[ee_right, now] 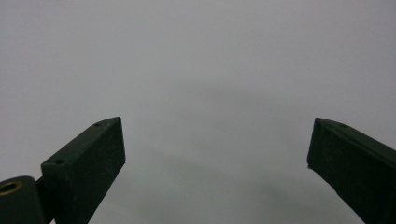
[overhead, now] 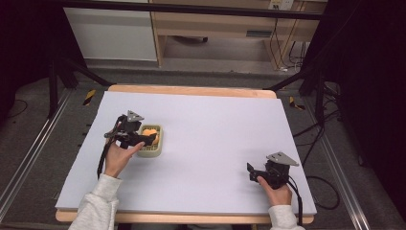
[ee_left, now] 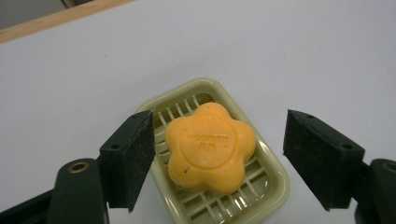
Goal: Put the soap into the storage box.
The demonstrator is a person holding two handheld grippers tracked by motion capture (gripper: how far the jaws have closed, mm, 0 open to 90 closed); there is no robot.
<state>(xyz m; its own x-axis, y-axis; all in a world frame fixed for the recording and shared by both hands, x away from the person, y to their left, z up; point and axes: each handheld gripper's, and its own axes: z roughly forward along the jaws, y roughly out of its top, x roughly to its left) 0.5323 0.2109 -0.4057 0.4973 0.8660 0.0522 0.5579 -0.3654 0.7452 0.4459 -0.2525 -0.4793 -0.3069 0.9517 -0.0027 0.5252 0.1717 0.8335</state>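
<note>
The white counter [overhead: 206,143] spans mid-frame; at its lower right the right claw [overhead: 251,172] rests wide, gripping nothing; left of centre the left claw [ee_left: 217,158] gapes wide around the orange flower-shaped soap [ee_left: 210,147], untouched, lying in the pale green soap dish [ee_left: 275,186].

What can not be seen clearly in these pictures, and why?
- Embossed words on the orange soap: left gripper view, too blurred to read.
- Near end of the green soap dish: same view, cut off by the bottom edge.
- Soap in the high view: partly covered by the left gripper.
</note>
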